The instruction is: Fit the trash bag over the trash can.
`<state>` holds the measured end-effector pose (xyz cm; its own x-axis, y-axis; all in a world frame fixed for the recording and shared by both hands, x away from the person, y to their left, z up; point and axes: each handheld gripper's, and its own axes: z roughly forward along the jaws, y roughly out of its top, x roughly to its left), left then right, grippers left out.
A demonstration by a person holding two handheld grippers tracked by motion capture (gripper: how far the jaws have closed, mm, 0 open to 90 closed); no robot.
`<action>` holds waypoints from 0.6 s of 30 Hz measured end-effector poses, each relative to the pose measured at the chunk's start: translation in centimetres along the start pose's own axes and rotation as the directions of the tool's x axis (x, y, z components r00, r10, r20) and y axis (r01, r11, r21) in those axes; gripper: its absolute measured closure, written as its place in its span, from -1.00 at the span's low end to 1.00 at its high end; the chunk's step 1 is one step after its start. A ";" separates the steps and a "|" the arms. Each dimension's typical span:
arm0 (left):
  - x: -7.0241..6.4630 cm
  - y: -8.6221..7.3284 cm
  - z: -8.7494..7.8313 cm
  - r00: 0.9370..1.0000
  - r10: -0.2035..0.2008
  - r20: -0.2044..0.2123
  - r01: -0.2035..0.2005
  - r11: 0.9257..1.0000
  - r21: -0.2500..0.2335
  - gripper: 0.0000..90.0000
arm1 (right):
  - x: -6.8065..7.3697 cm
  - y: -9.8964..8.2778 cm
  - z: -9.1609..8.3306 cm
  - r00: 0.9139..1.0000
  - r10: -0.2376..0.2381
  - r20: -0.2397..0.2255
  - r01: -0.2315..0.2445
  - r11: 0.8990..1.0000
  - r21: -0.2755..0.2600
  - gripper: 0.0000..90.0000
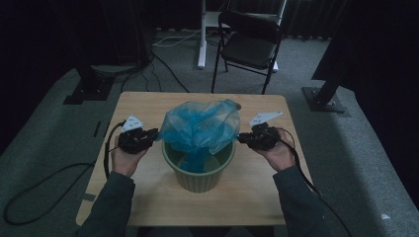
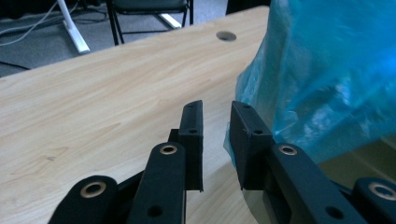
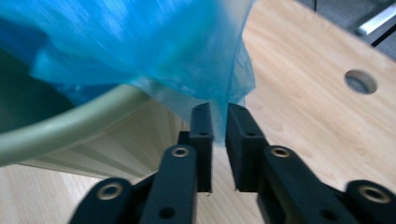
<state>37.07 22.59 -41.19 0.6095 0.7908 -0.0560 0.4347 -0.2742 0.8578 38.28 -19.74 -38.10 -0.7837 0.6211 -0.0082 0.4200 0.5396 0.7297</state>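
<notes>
A translucent blue plastic bag point(image 1: 200, 128) stands bunched up in a pale green ribbed bin point(image 1: 197, 175) at the middle of the wooden table point(image 1: 148, 106). My left gripper point(image 1: 155, 134) sits at the bag's left side. In the left gripper view, this gripper point(image 2: 217, 105) is open with a bare gap, and the bag point(image 2: 327, 70) lies just outside the right-hand jaw. My right gripper point(image 1: 241, 138) is at the bag's right side. In the right gripper view, its jaws point(image 3: 217, 108) stand slightly apart, a thin edge of the bag point(image 3: 140, 46) hanging loose between them above the bin's rim point(image 3: 70, 125).
A black folding chair point(image 1: 249, 44) and a white stand leg point(image 1: 201, 34) are on the carpet beyond the table's far edge. The tabletop has a round cable hole point(image 2: 226, 35) near its far edge. Cables trail from both grippers off the table.
</notes>
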 end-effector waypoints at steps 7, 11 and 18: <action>0.4 0.5 -1.5 1.000 -0.004 0.012 0.004 0.999 -0.043 0.56 | -0.3 0.6 -1.4 1.000 -0.001 -0.002 0.001 0.999 -0.043 0.54; 0.4 0.7 -1.8 0.999 0.004 0.032 -0.002 0.999 -0.054 0.46 | -0.3 1.1 -1.5 1.000 -0.010 -0.014 0.009 0.999 -0.049 0.45; 0.4 1.3 -2.4 0.997 0.006 0.072 0.001 0.995 -0.098 0.30 | -0.1 1.8 -1.6 0.999 -0.028 -0.035 0.026 0.998 -0.058 0.38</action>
<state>36.30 23.79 -38.87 0.6581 0.7478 -0.0873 0.3682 -0.2185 0.9037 38.35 -19.78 -35.70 -0.8107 0.5854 -0.0048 0.3724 0.5219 0.7674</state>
